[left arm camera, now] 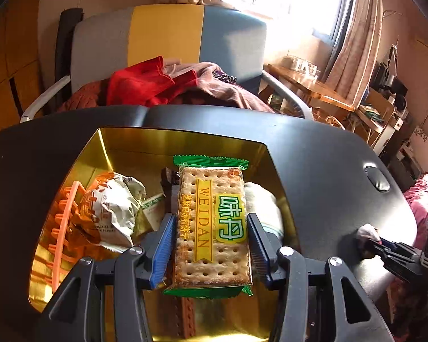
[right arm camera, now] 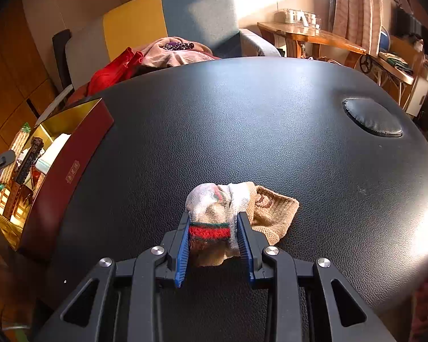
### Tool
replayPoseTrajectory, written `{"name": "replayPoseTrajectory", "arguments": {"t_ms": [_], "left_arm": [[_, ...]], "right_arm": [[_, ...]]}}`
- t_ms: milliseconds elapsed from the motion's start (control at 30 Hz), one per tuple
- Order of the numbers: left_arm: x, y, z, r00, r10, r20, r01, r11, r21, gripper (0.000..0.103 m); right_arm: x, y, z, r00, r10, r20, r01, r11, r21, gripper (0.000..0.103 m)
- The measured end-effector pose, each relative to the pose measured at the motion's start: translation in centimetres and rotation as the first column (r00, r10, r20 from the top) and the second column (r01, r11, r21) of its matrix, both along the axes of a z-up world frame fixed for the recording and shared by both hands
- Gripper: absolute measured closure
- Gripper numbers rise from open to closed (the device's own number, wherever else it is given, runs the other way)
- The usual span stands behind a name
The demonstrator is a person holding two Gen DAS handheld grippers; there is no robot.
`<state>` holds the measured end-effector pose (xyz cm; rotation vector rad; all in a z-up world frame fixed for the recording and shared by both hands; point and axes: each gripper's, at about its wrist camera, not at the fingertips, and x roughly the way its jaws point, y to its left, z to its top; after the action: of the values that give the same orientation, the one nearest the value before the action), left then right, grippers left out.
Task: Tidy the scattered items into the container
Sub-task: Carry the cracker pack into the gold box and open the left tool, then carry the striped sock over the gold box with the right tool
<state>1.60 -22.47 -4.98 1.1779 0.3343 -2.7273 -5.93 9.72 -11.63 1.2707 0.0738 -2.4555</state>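
Left wrist view: left gripper clamped on cracker packet, held over gold-lined box at table's left edge. Right wrist view: right gripper pinching sock, lying near table's front edge.

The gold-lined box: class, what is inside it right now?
Inside the box: a cracker packet between the left gripper fingers, a crumpled wrapper and an orange rack. Whatever lies beneath them is hidden.

- Right gripper: blue-padded fingers closed against both sides of a bunched knitted sock.
- Sock: rests on the black leather tabletop.
- Red box, gold-lined: stands at the table's left edge, well apart from the sock.
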Motion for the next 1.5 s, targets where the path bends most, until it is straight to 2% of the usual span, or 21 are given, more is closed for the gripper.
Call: {"name": "replayPoseTrajectory", "arguments": {"t_ms": [200,500,733,1000,1100,1267,1400,1500], "left_arm": [[-1.3,-0.9,-1.2,1.000,0.017,0.024,-0.017,1.000,-0.024,0.053],[-2.1,-0.2,-1.4,0.999,0.026,0.035,-0.024,0.997,-0.075,0.052],[-0.5,-1.4,-0.1,0.998,0.058,-0.012,-0.057,0.998,0.018,0.048],[3.2,-2.7,1.5,0.992,0.116,-0.056,-0.113,0.992,0.047,0.048],[4.7,-2.7,1.5,0.990,0.124,-0.060,-0.121,0.991,0.057,0.048],[6.8,-2.4,1.2,0.989,0.134,-0.059,-0.129,0.989,0.078,0.048],[7.8,-2.1,1.1,0.989,0.134,-0.058,-0.129,0.988,0.084,0.048],[8.3,-1.9,1.0,0.989,0.136,-0.057,-0.131,0.988,0.083,0.048]], "right_arm": [[0.0,-0.5,0.0,1.000,0.008,-0.006,-0.008,1.000,0.017,0.072],[0.0,-0.5,-0.1,1.000,0.005,-0.009,-0.005,1.000,0.019,0.072],[0.1,-0.7,0.0,1.000,0.006,-0.014,-0.005,0.999,0.033,0.073],[0.0,-0.5,0.4,1.000,-0.012,-0.011,0.012,1.000,0.005,0.078],[0.0,-0.4,1.0,1.000,-0.015,-0.004,0.014,0.999,-0.034,0.081],[0.2,-2.1,3.1,0.999,0.033,-0.023,-0.035,0.993,-0.112,0.081],[0.8,-5.6,6.1,0.988,0.127,-0.087,-0.139,0.979,-0.151,0.081],[1.4,-9.4,8.3,0.967,0.212,-0.138,-0.234,0.958,-0.168,0.081]]}}
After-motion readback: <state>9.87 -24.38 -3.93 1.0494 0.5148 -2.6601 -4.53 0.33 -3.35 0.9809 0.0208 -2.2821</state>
